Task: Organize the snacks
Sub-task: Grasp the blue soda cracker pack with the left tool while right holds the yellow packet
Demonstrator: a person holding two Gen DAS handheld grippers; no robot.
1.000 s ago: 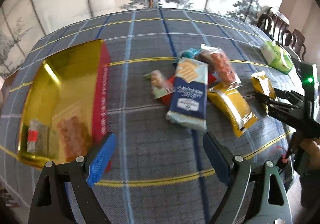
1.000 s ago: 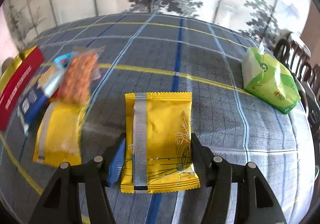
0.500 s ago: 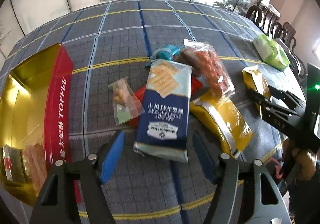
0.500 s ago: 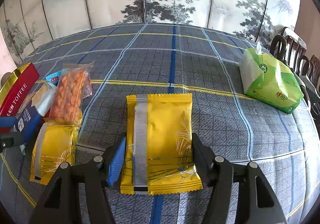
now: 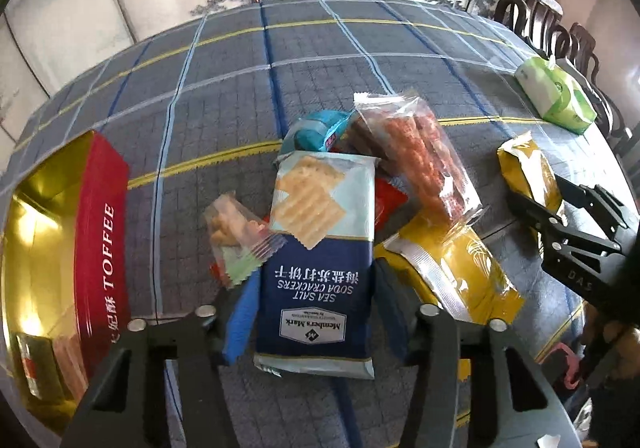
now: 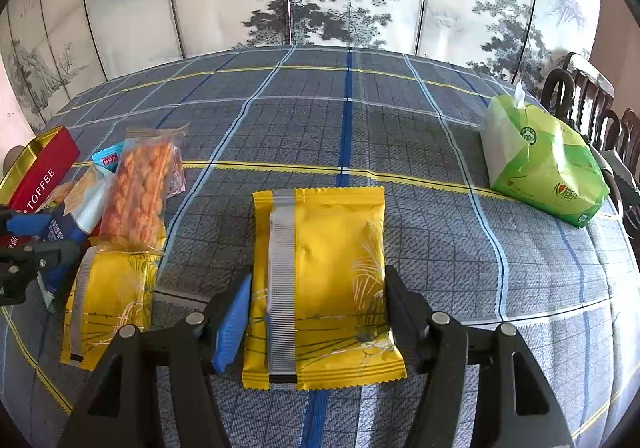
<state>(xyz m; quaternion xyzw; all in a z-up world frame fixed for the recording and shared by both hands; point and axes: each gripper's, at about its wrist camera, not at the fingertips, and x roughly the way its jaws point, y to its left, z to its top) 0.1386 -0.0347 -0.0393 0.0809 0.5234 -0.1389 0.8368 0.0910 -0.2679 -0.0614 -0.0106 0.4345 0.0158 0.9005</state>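
Observation:
A blue soda cracker pack lies on top of a snack pile, and my left gripper has its jaws at both sides of the pack's near end. A small clear snack bag, an orange snack bag, a teal packet and a yellow pouch lie around it. My right gripper has its jaws pressed against the sides of another yellow pouch on the tablecloth. The right gripper also shows in the left wrist view.
An open red and gold toffee tin with a few snacks inside sits at the left. A green tissue pack lies at the far right near the table edge. Dark wooden chairs stand beyond it. A painted screen backs the table.
My left gripper moved right from the tin to the snack pile and narrowed around the cracker pack. My right gripper stayed around the yellow pouch.

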